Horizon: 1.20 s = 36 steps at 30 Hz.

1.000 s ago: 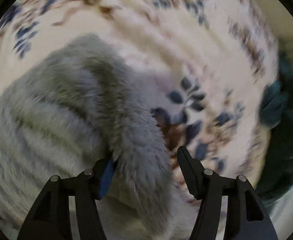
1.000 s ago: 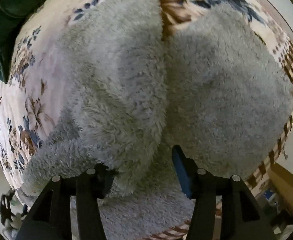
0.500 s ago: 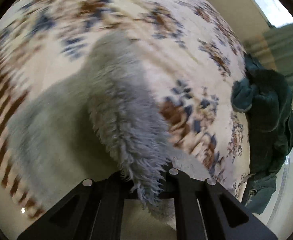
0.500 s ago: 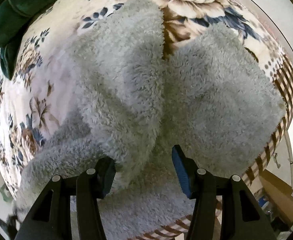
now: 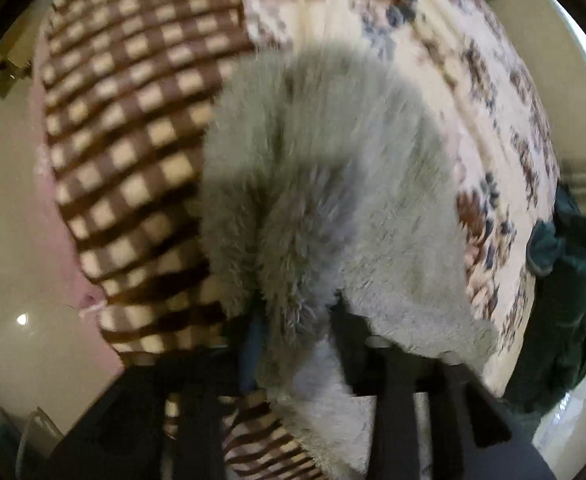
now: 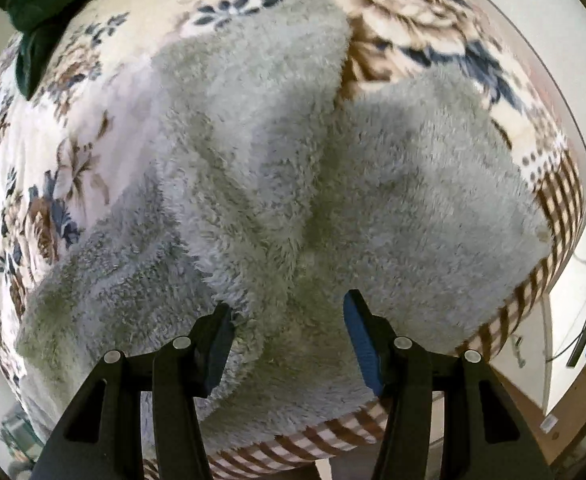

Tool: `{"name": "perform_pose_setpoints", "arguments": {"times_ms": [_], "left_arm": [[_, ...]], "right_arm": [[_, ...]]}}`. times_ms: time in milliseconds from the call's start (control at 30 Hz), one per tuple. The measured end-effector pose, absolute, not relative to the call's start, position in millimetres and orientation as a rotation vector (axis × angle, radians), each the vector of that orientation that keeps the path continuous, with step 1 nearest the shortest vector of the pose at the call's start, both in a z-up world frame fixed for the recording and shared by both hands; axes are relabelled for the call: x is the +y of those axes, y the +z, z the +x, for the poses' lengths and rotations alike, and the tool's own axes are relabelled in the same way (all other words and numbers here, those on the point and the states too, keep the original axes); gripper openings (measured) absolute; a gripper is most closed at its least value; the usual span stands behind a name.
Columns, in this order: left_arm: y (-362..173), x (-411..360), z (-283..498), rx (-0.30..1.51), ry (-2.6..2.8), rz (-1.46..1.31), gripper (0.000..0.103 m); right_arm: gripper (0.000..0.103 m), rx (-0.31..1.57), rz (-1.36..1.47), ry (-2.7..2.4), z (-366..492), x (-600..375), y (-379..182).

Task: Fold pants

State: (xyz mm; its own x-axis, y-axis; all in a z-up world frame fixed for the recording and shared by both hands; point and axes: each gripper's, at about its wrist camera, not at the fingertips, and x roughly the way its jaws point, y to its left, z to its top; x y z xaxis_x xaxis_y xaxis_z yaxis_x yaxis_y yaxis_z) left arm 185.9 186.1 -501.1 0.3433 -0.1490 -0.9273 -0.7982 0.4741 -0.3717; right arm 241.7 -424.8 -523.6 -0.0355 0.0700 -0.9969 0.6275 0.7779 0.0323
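Observation:
The grey fluffy pants (image 6: 293,168) lie spread on a flowered bed cover, their two legs running away from the waist. My right gripper (image 6: 289,328) hovers over the waist end, pointing straight down. It is open, with only flat fleece under the gap between its fingers. In the left wrist view a folded leg of the pants (image 5: 333,168) lies over the rest of the garment. My left gripper (image 5: 297,332) is above it, its jaws opening. A tuft of the fleece still stands between them, and the pads no longer squeeze it.
The bed cover (image 5: 493,92) has a brown checked border (image 5: 133,128) at the bed's edge, with pale floor beyond. A dark green garment (image 5: 565,280) lies bunched at the far side of the bed, also visible as a green heap (image 6: 41,8) in the right wrist view.
My left gripper shut on a pant leg and carried it across over the checked border. Its jaws have since parted. The right gripper stayed open and rose a little.

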Motion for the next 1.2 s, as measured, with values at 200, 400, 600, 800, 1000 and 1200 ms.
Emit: {"name": "perform_pose_setpoints", "arguments": {"times_ms": [200,400,600,800,1000,1200], "left_arm": [[-444.2,153.7,216.3,1.129,0.532,-0.655,0.089],[-452.0,74.6,264.3,1.24,0.384,-0.369,0.089],[-503.5,1.3,275.6,1.434,0.225,-0.282,0.089],[-520.9,-32.5,260.0,1.54,0.136,-0.246,0.089],[-522.6,-41.4,252.8,1.567,0.088,-0.226,0.089],[-526.9,-49.3,247.3,1.573,0.098,-0.246,0.089]], "right_arm": [[0.065,1.452,0.545,-0.48,242.9,-435.1,-474.2],[0.071,1.409,0.481,-0.435,312.8,-419.6,-487.3],[0.07,1.575,0.306,-0.371,391.8,-403.8,-569.9],[0.01,1.475,0.35,-0.491,360.0,-446.6,-547.8],[0.01,1.35,0.593,-0.729,234.9,-536.4,-490.5],[0.011,1.436,0.88,-0.895,127.4,-592.7,-528.1]]}}
